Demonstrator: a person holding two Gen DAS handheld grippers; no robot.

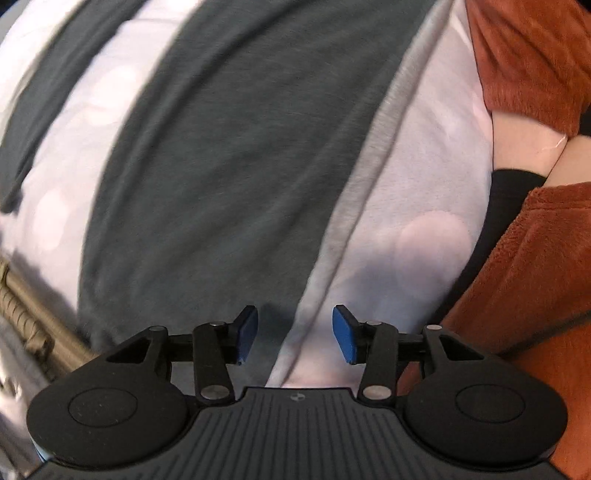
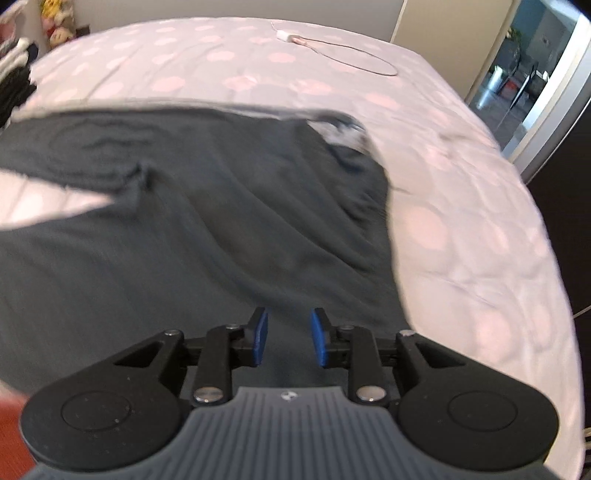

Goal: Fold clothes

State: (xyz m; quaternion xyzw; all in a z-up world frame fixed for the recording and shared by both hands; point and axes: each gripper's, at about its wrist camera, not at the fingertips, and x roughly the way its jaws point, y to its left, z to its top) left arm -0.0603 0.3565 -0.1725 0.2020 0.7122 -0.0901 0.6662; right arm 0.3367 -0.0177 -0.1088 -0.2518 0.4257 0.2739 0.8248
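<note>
The dark grey garment [image 2: 184, 229] lies spread and rumpled on the spotted bed [image 2: 461, 229], under the left hand-held gripper [image 1: 295, 334], gaping wide, and the right hand-held gripper [image 2: 288, 338], narrower, both empty, so a pinch may snag bedsheet too.

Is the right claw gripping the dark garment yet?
Cannot tell. In the right wrist view the right claw is open low over the dark garment, but blur hides any contact or gap.

Bed [image 2: 461, 229] in white sheet with pale pink spots, plain wall [image 2: 240, 9] behind, bright doorway [image 2: 532, 74] at right
</note>
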